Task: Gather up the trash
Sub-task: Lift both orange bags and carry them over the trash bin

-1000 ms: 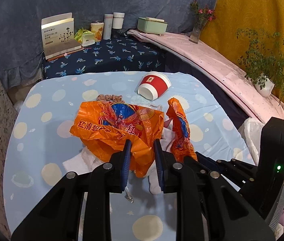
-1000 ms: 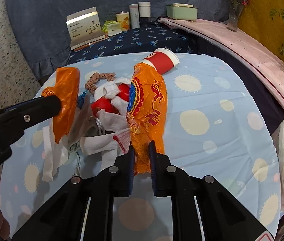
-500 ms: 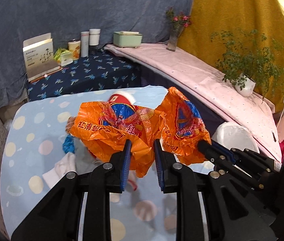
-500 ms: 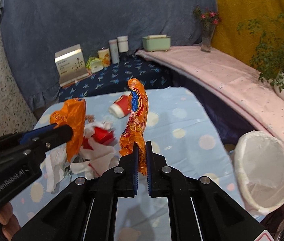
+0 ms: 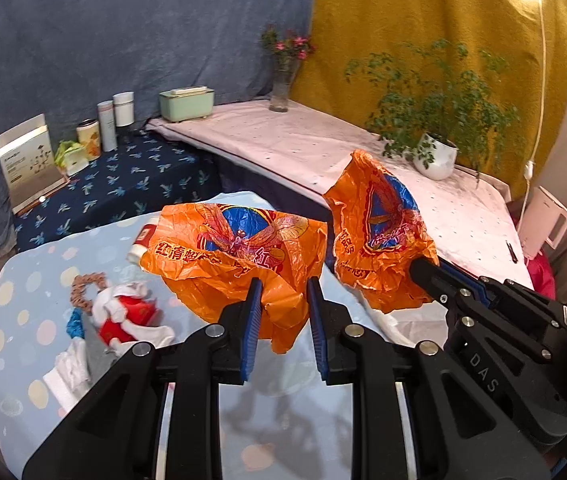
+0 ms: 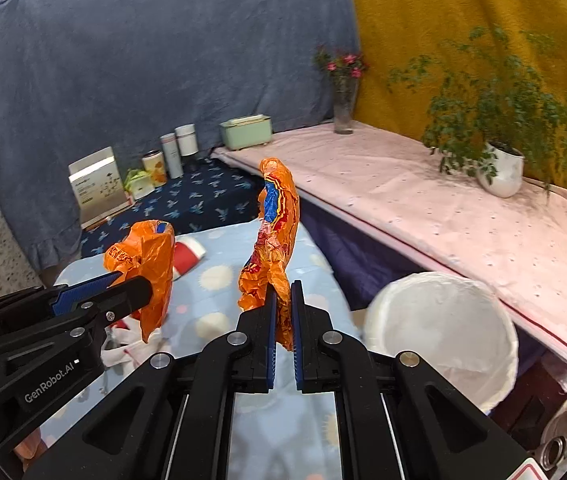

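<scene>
My left gripper (image 5: 282, 304) is shut on a crumpled orange wrapper (image 5: 239, 252) and holds it up above the blue spotted table (image 5: 23, 320). My right gripper (image 6: 282, 308) is shut on a second orange wrapper (image 6: 275, 220), also held in the air; it shows in the left wrist view (image 5: 379, 236) too. The left gripper's wrapper shows in the right wrist view (image 6: 147, 256). A white-lined trash bin (image 6: 443, 332) stands low to the right of the table. On the table lie a red paper cup (image 6: 187, 258), red-and-white crumpled trash (image 5: 127, 316) and white tissues (image 5: 71, 368).
A brown hair tie (image 5: 87, 290) lies by the trash. Behind the table a dark blue bench holds a box (image 5: 27, 160), cans and bottles (image 5: 107, 124). A pink-covered ledge (image 6: 423, 200) carries a green box, a flower vase and a potted plant (image 6: 499, 168).
Both grippers have lifted their orange wrappers off the table and swung right. The trash bin has come closer in the right wrist view.
</scene>
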A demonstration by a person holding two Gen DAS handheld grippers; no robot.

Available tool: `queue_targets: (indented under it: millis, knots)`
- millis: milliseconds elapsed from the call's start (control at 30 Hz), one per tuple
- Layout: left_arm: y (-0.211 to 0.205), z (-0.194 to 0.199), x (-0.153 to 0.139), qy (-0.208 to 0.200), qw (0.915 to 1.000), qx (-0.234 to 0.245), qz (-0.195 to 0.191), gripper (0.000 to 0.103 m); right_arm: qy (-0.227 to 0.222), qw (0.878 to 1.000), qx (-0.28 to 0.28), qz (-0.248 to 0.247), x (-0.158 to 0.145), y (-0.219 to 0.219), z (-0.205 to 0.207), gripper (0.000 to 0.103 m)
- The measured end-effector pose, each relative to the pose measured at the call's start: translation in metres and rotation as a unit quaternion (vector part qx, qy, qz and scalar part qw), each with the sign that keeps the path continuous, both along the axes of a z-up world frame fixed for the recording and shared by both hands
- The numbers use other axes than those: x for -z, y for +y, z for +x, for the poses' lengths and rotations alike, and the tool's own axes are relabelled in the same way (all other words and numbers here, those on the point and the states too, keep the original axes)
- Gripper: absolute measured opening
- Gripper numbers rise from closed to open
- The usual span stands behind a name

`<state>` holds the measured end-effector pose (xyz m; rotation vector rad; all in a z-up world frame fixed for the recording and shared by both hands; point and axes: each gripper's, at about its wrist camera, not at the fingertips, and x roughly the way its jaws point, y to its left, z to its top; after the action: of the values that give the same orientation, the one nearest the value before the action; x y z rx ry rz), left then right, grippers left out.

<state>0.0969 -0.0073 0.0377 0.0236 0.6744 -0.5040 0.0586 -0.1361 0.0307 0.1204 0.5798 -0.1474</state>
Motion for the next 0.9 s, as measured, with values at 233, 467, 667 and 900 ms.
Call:
queue_targets:
  millis: [233, 467, 667, 900]
  knots:
    - [-0.046, -0.012, -0.005, -0.008, 0.9991, 0.041, 0.006, 0.022, -0.004, 0.999, 0.045, 0.007, -0.002, -0.040, -0.020, 0.006]
    - [-0.088, -0.019, -0.006, -0.003, 0.9960, 0.090, 0.003, 0.022, -0.003, 0.996, 0.093, 0.014, 0.005, -0.084, -0.042, 0.006]
    - [-0.125, -0.022, -0.002, 0.011, 0.9909, 0.134, -0.003, 0.022, 0.006, 0.991, 0.133, 0.023, 0.017, -0.121, -0.056, 0.006]
    - [-0.167, -0.023, 0.011, 0.032, 0.9839, 0.176, -0.007, 0.022, 0.025, 0.986, 0.164, 0.029, 0.034, -0.152, -0.062, 0.006]
